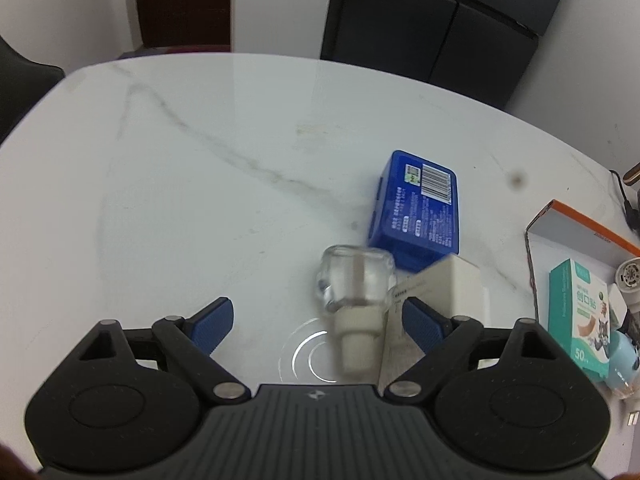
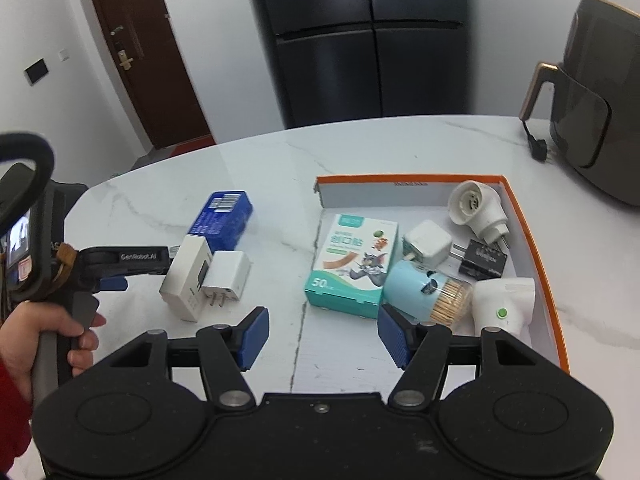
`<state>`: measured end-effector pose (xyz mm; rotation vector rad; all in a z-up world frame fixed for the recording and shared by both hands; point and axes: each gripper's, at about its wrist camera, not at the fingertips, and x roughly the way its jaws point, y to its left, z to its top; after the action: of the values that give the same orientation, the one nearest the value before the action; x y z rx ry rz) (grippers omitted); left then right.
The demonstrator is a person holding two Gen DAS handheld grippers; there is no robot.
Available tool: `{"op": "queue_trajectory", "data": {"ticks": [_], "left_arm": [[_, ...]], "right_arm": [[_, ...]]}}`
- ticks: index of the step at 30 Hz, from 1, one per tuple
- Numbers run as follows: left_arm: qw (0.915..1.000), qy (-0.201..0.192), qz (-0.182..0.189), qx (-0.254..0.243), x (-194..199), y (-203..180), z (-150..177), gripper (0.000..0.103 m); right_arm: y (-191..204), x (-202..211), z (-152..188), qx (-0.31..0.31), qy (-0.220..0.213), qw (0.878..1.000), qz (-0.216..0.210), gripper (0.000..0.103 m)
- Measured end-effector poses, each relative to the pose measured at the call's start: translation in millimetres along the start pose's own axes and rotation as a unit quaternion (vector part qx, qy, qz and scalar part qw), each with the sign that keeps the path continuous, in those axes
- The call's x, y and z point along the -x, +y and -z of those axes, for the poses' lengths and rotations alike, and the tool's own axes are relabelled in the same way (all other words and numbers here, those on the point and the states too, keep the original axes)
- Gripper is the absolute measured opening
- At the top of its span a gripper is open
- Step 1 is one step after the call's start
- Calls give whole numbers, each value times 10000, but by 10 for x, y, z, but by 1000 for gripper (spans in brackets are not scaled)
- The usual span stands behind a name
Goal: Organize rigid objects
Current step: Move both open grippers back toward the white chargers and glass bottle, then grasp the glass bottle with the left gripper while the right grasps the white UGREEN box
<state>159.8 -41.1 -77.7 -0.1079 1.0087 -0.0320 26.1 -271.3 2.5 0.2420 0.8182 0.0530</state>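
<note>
We note motion blur on the clear-headed stopper [image 1: 352, 300]; whether it touches the desk [image 1: 180, 200] we cannot tell. The white box [image 1: 448, 292] sits partly behind it. The orange-rimmed tray [image 1: 576, 220] is cut off at right. Print on the blue box [image 2: 224, 216] is too small to read.

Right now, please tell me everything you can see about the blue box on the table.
The blue box is a flat rectangular pack, probably cardboard or plastic, closed. It lies flat on the white marble table, outside the orange-rimmed tray. Its upper face carries a white barcode label and small white print, too small to read. Its near end meets or passes behind a white box; contact cannot be told. No gripper touches it.
</note>
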Motion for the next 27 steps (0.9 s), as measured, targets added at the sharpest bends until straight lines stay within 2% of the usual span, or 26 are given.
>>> {"op": "queue_trajectory", "data": {"ticks": [6,8,9,10,12,16,27], "left_arm": [[9998,18,56,-164,-176,-81,29,88],[9997,-113,105,-175,-169,-79,50,85],[9996,-162,163,-185,-161,-80,51,78],[9993,-205,260,-189,-149,-78,48,64],[9987,-207,442,-169,-152,-85,5,50],[9978,-236,575,-219,-141,-12,19,50],[9987,-308,324,-250,-28,447,200,49]], "right_arm": [[-4,-120,-7,-92,92,9999,80,73],[31,-164,-15,-85,114,9999,66,73],[47,-183,-23,-76,122,9999,48,73],[72,-203,-28,-57,128,9999,26,73],[130,-249,-38,-15,152,9999,-28,73],[284,-326,-49,89,211,9996,-170,73],[639,-497,-70,197,282,9983,-463,73]]}}
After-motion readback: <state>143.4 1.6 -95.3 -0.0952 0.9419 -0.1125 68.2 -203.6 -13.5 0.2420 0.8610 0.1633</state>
